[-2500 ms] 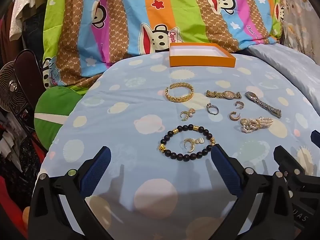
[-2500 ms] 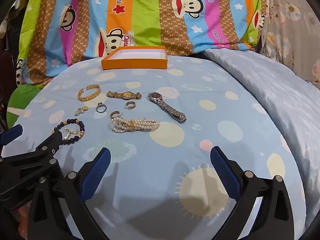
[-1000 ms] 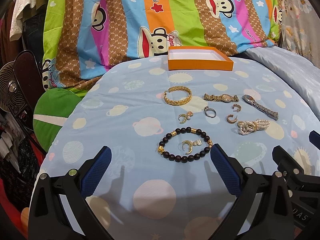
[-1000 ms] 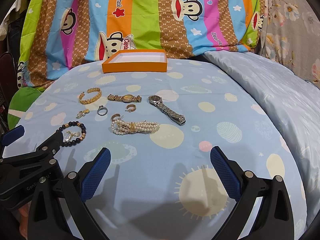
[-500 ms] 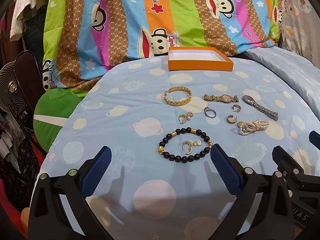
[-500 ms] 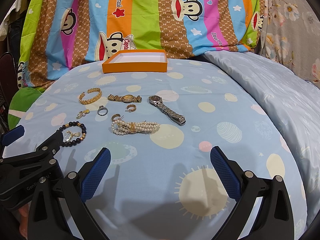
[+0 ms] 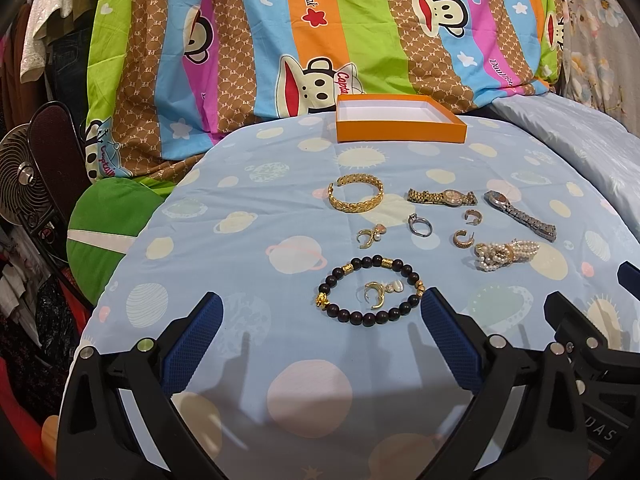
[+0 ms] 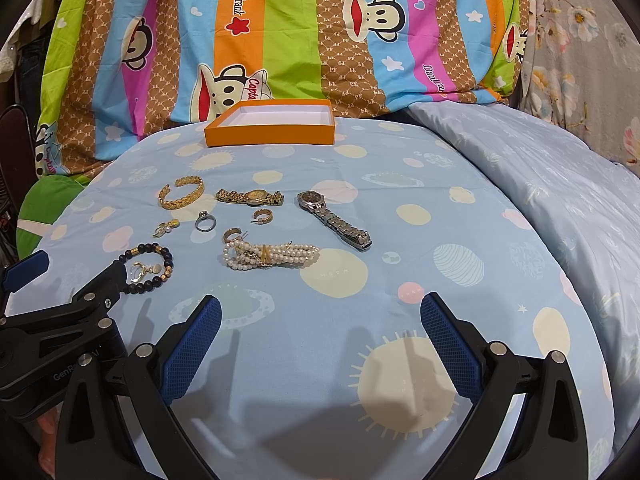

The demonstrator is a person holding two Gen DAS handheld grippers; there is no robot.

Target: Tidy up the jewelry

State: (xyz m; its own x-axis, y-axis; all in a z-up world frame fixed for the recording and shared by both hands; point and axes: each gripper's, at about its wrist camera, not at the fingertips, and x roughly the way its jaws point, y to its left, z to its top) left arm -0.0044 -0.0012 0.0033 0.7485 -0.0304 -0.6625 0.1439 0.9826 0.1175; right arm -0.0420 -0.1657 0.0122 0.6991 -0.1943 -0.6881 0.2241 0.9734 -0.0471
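Right, wide view first: a pale blue planet-print bedspread (image 8: 460,216) with the whole collection laid out, and an orange box (image 8: 269,136) sitting empty at the far edge, well apart from everything. Both tools hang low at the near side: left gripper (image 7: 318,318) with its jaws spread wide and nothing between them, right gripper (image 8: 320,320) likewise gaping and empty.

Biggest pieces now. A silver watch (image 8: 334,220) lies stretched out, its link band likely floppy, so take it at the case. Beside it, the gold watch (image 8: 250,197). A pearl bracelet (image 8: 270,257), multi-strand, looks loose and slippery; pinch the gold clasp. The gold cuff (image 7: 355,196) is stiff, easy by its band. Closest to the left gripper, a dark beaded bracelet (image 7: 370,290) rings a small crescent earring (image 7: 378,295), possibly with a pearl drop, hard to tell.

Tiny stuff: a silver ring (image 7: 419,226), two gold hoop earrings (image 7: 463,239) and another crescent earring (image 7: 367,238). Light, skittish; needs a fine fingertip pinch.
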